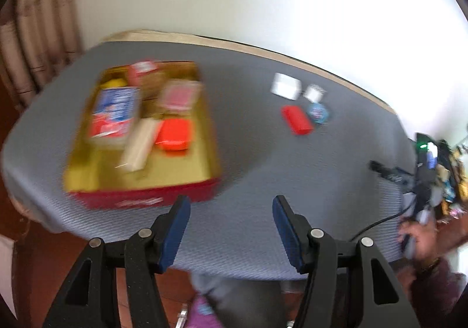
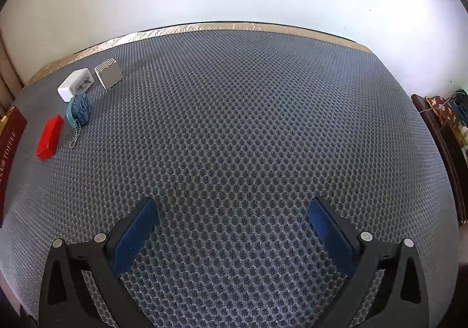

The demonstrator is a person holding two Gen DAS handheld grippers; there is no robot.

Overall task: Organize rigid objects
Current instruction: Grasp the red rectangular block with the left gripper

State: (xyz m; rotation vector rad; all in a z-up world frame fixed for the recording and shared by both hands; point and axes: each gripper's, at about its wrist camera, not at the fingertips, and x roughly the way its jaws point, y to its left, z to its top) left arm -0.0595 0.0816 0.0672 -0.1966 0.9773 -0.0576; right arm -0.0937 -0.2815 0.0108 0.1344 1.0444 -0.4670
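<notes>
A red box with a gold inside (image 1: 87, 167) sits on the left of the grey mat and holds several packs and blocks, among them an orange-red block (image 1: 174, 135) and a pale stick-shaped box (image 1: 139, 143). A red block (image 1: 297, 118), a blue round tag (image 1: 318, 113), a white box (image 1: 285, 85) and a small grey cube (image 1: 314, 92) lie on the mat to its right. They also show in the right wrist view: the red block (image 2: 49, 137), the blue tag (image 2: 78, 110), the white box (image 2: 75, 84), the cube (image 2: 108, 73). My left gripper (image 1: 231, 205) is open and empty near the box's front. My right gripper (image 2: 232, 208) is open and empty over bare mat.
The grey mat (image 2: 248, 123) covers the table up to a tan back edge against a white wall. The red box's side (image 2: 8, 146) shows at the far left of the right wrist view. Shelves with clutter (image 2: 450, 123) stand to the right. A curtain (image 1: 38, 35) hangs at the left.
</notes>
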